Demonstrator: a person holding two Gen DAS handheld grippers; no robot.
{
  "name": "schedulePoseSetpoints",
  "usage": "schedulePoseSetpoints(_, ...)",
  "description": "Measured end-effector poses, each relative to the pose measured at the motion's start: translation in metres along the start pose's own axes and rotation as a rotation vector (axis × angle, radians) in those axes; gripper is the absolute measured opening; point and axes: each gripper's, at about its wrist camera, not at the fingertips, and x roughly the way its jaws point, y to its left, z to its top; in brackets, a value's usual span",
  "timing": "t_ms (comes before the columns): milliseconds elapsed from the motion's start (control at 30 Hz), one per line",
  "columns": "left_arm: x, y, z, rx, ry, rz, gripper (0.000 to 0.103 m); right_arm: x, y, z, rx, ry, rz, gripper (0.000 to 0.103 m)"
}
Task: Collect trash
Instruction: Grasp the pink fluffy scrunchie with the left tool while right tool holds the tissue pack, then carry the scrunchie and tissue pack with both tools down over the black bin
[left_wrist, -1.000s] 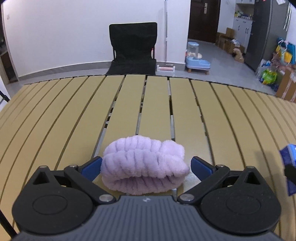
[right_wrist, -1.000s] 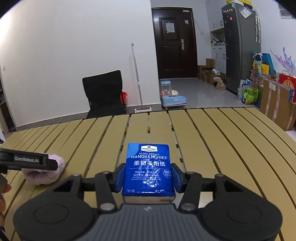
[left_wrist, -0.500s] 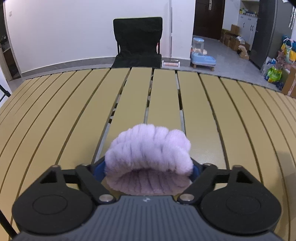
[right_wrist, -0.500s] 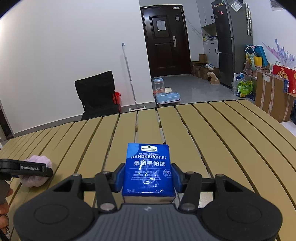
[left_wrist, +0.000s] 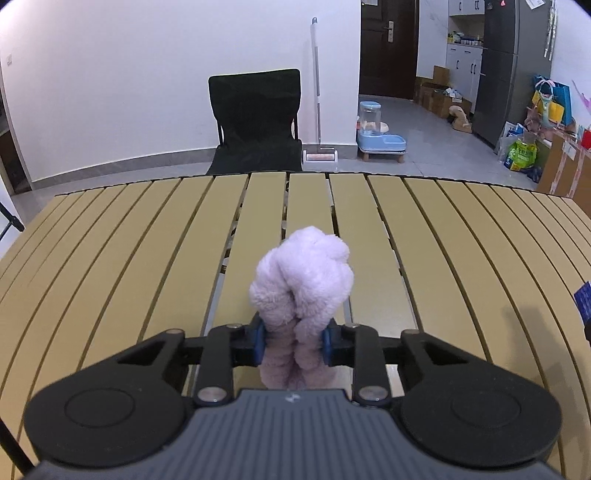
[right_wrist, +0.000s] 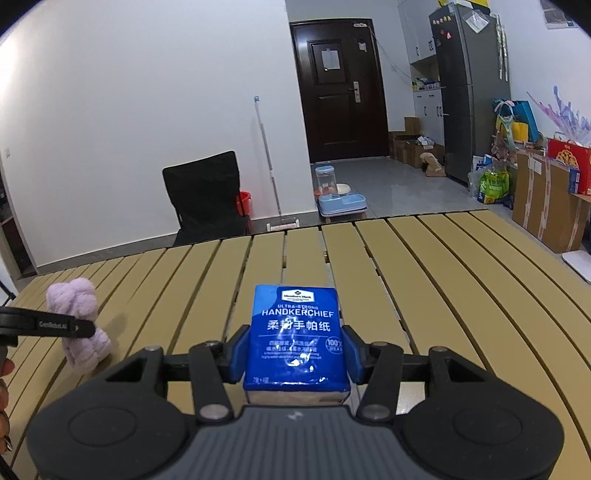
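Left gripper (left_wrist: 293, 341) had just closed, squeezing the fluffy lilac cloth (left_wrist: 301, 273); right gripper (right_wrist: 297, 352) clamped the blue handkerchief tissue pack (right_wrist: 297, 332) over the slatted tan table (right_wrist: 443, 295).

Left tool (left_wrist: 293, 341) clamped tight; right tool (right_wrist: 295, 350) gripping, half-closed.

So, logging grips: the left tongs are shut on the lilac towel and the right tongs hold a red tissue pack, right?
Not red. The right wrist view shows the right tongs holding a blue tissue pack. The left tongs are indeed shut on the lilac towel.
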Motion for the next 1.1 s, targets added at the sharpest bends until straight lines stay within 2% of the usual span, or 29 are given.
schedulePoseSetpoints(400,-0.065,0.003,-0.022,-0.004,-0.036,-0.008,0.028,-0.052,0.017,-0.01,-0.029,-0.004,0.035,0.05)
schedulePoseSetpoints(767,-0.145,0.008,-0.051,0.009,-0.093,-0.013,0.028,-0.113,0.032,-0.024,-0.047,-0.015,0.045,0.05)
schedulePoseSetpoints(1100,-0.205,0.01,-0.086,0.037,-0.134,-0.065,0.028,-0.162,0.043,-0.045,-0.071,-0.014,0.067,0.05)
